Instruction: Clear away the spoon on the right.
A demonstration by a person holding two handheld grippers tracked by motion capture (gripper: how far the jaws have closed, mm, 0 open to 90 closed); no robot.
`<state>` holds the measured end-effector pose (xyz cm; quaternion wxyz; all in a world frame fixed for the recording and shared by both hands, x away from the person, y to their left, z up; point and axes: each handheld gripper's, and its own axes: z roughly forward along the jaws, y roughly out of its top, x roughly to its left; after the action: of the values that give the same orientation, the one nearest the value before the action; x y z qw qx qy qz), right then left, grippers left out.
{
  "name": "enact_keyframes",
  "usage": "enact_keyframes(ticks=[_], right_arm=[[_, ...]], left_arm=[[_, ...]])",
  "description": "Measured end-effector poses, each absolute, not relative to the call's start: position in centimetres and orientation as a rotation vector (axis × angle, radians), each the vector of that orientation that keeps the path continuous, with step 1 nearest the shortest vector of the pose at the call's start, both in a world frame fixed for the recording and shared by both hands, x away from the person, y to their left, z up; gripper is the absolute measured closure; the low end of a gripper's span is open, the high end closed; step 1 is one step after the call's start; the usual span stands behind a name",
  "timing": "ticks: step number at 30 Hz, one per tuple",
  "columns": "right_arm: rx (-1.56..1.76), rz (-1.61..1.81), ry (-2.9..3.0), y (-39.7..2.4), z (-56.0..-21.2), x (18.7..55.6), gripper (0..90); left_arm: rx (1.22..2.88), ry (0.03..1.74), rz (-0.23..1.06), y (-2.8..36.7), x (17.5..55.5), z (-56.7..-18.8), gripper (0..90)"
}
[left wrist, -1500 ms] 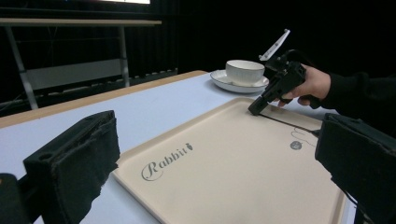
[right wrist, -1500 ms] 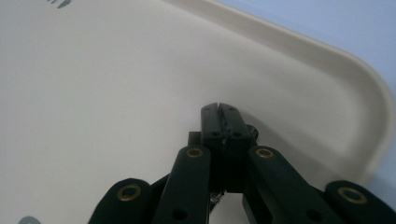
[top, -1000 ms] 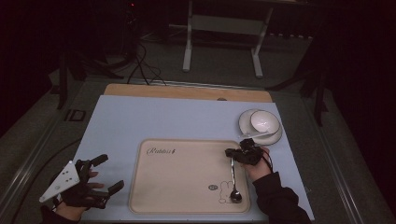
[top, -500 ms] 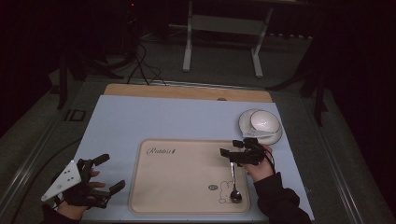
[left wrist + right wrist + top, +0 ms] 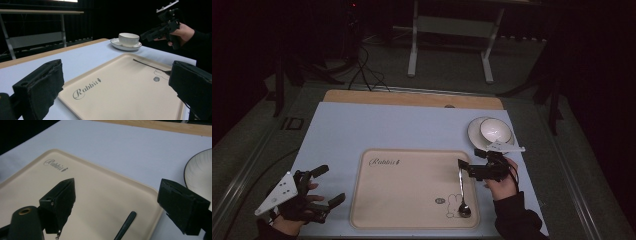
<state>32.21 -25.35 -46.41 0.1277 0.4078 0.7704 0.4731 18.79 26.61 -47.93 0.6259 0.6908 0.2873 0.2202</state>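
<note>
Here the right gripper [image 5: 468,169] hovered wide open and empty just above the spoon [image 5: 461,192] handle's tip on the tray [image 5: 407,190], while the left gripper [image 5: 329,185], also open and empty, rested beside the tray.

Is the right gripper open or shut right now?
Open. In its own view the right gripper has both jaws spread wide, holding nothing, with the spoon handle lying loose on the tray between them.
</note>
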Motion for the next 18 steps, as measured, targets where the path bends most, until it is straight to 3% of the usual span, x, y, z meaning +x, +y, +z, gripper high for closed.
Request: enact_keyframes(ticks=[18], right_arm=[[1.215, 1.372, 2.190, -28.6, -47.9, 29.4, 15.1]], left_arm=[[1.586, 0.658, 0.507, 26.6, 18.8, -47.9, 0.0]])
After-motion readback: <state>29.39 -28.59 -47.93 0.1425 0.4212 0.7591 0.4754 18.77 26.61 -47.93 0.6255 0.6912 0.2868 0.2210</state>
